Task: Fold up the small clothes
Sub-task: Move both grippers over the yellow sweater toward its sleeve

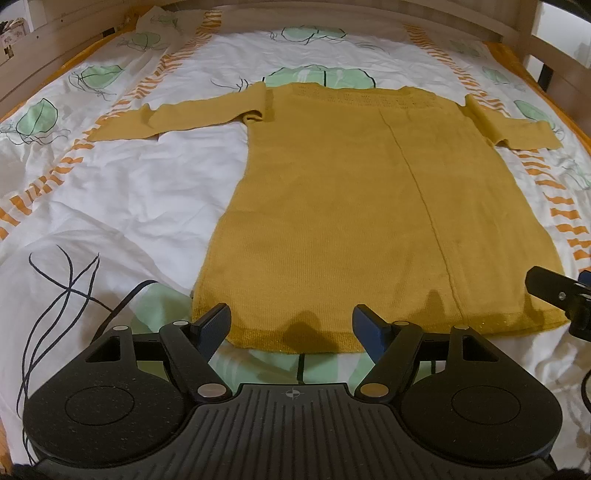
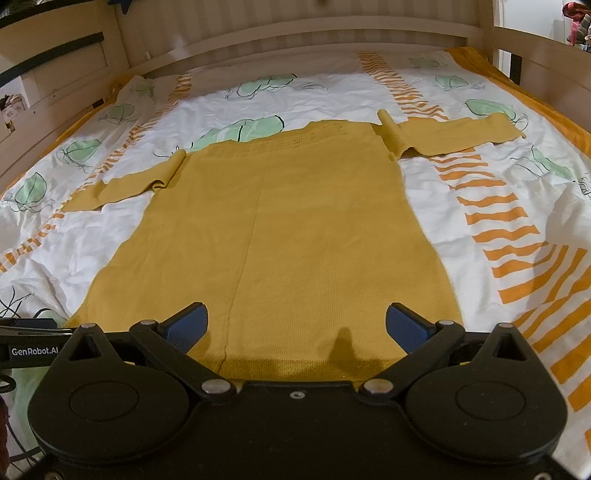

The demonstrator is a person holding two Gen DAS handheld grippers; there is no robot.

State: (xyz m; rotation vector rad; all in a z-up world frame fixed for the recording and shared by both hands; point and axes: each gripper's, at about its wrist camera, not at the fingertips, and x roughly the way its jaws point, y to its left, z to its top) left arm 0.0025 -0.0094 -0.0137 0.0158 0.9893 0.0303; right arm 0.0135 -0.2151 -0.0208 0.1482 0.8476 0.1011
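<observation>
Left wrist view, sweater (image 1: 369, 206) hem just beyond open left gripper (image 1: 291, 325)

- Bed (image 2: 491, 221): covered by a white sheet printed with green leaves and orange stripe bands, wrinkled, inside a pale wooden frame (image 2: 295, 33).
- Mustard knit sweater (image 2: 295, 229): lying flat on the sheet, both sleeves spread sideways, hem nearest the cameras.

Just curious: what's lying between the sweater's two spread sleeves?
Only the sweater's own body; nothing else lies between the left sleeve and right sleeve. Both views show it.
</observation>
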